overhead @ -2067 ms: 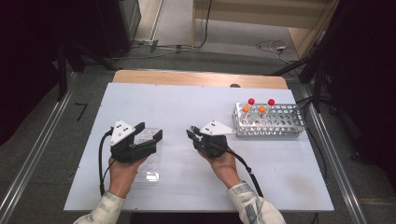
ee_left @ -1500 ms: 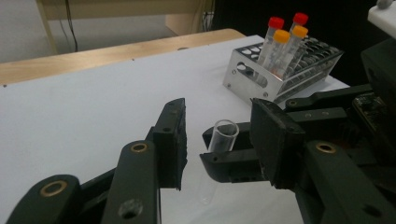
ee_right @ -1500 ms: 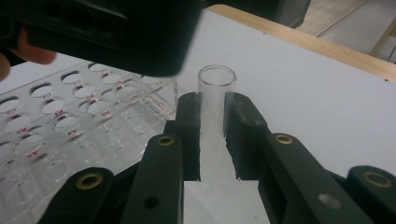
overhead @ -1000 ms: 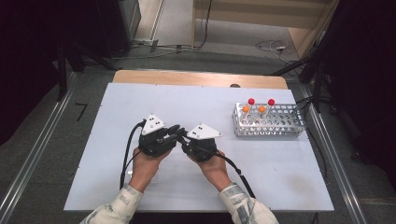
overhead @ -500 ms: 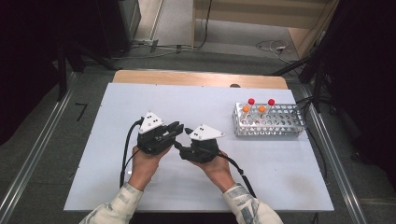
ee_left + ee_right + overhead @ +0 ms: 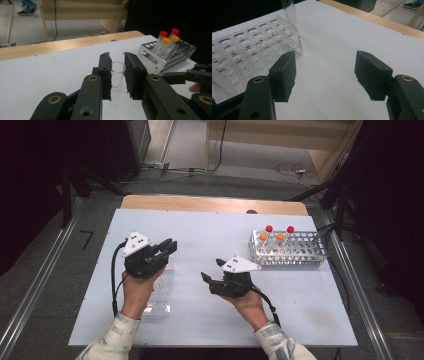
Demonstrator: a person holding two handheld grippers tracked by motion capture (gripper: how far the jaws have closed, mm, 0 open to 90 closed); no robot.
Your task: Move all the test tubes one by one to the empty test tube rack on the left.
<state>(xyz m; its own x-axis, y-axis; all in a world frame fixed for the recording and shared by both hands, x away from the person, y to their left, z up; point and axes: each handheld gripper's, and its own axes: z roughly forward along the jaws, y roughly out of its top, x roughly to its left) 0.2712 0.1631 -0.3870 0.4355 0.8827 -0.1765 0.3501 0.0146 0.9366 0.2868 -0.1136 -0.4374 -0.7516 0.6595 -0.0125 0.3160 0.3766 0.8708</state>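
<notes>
Glass tube [image 6: 116,80]: a clear, uncapped tube, standing upright between the two black jaws of the left gripper, its open rim level with the jaw tips; in the right gripper view its lower part [image 6: 291,15] hangs above the clear rack.
Left gripper [image 6: 161,251]: clenched on the glass tube, pads pressing it from both sides; held in the person's left hand [image 6: 136,287] over the left part of the table, jaws pointing away and to the right.
Clear rack [image 6: 161,290]: a see-through plastic rack with rows of round holes, lying on the table just under and beside the left hand; in the right gripper view [image 6: 249,52] its holes look empty.
Table [image 6: 210,232]: white top with a wooden strip along the far edge.
Right gripper [image 6: 212,269]: jaws have just been opening and now stand wide apart, nothing between them; held in the right hand [image 6: 248,302] near the table's middle, pointing left toward the left gripper, well apart from it.
Metal rack [image 6: 290,249]: a wire-mesh rack at the far right of the table, apart from both grippers.
Capped tubes [image 6: 276,234]: four stand in the metal rack's far left end, two with red caps, two with orange.
</notes>
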